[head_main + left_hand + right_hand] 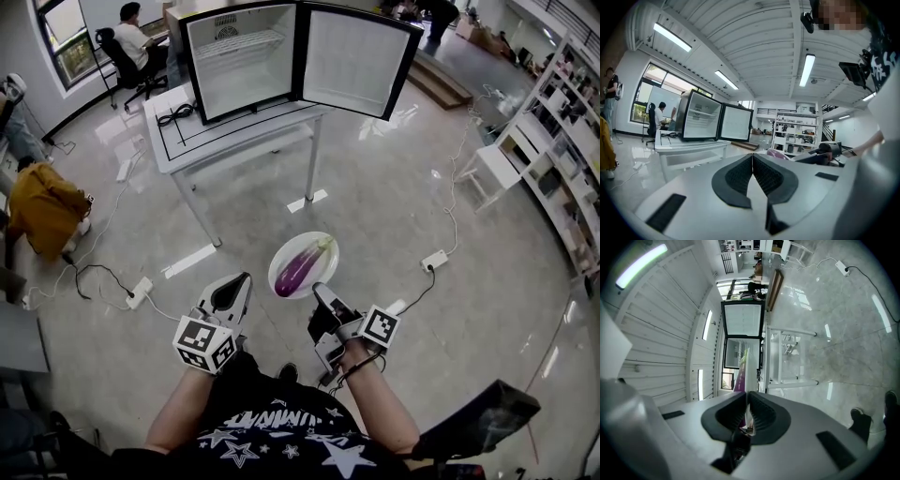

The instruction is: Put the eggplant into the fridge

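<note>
Edgewise, plate (750, 371) in right tool (747, 394)

Left tool (246, 278) points forward, jaws closed on nothing; right tool (318, 287) pinches the plate (289, 251) rim, both forearms bent.

This is a big, open, lab-like hall. It has a glossy floor (394, 206) trailed with cables (101, 270) and power strips (435, 260), white shelving (562, 159) along one side, and a person (131, 37) at a desk by a window (66, 37). Strip lights (806, 70) line the ribbed ceiling (759, 42), and a small fridge (239, 61) sits on a white counter (187, 141).
</note>
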The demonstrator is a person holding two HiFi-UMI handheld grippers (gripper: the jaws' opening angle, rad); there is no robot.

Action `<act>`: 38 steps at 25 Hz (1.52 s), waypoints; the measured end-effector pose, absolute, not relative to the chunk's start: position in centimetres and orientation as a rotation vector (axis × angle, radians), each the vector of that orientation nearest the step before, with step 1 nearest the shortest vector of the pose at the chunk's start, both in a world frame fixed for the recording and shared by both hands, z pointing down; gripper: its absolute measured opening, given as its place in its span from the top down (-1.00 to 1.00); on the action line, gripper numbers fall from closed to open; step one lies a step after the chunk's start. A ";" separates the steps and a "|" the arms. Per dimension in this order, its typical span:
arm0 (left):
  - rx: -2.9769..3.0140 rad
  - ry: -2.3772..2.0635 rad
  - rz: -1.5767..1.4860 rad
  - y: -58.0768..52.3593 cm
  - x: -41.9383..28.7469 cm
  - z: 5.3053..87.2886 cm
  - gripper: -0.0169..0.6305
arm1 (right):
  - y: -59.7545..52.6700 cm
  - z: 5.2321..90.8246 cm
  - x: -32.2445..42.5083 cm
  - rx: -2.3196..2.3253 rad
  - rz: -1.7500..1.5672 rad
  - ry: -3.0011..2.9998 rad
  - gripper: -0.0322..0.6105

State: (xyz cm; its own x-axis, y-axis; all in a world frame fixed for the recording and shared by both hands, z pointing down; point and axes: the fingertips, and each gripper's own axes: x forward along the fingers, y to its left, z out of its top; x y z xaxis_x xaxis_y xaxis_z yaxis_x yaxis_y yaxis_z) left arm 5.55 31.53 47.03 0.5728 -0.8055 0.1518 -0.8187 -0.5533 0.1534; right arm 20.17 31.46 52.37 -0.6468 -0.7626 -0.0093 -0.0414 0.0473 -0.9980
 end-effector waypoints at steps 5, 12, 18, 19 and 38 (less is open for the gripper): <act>2.607 -1.358 0.113 30.7 6.3 46.9 0.92 | 30.8 52.6 21.5 -0.817 -1.640 1.759 0.82; 2.617 -1.319 0.111 28.6 7.1 47.7 0.92 | 29.5 53.7 21.9 -0.839 -1.648 1.739 0.82; 2.621 -1.286 0.101 25.8 7.0 48.1 0.92 | 27.0 53.7 21.3 -0.847 -1.646 1.731 0.82; 2.620 -1.282 0.097 25.1 6.9 48.0 0.92 | 26.3 53.5 21.2 -0.848 -1.644 1.729 0.82; 2.574 -1.311 0.058 8.4 -1.5 47.7 0.92 | 10.0 52.6 14.9 -0.883 -1.630 1.681 0.82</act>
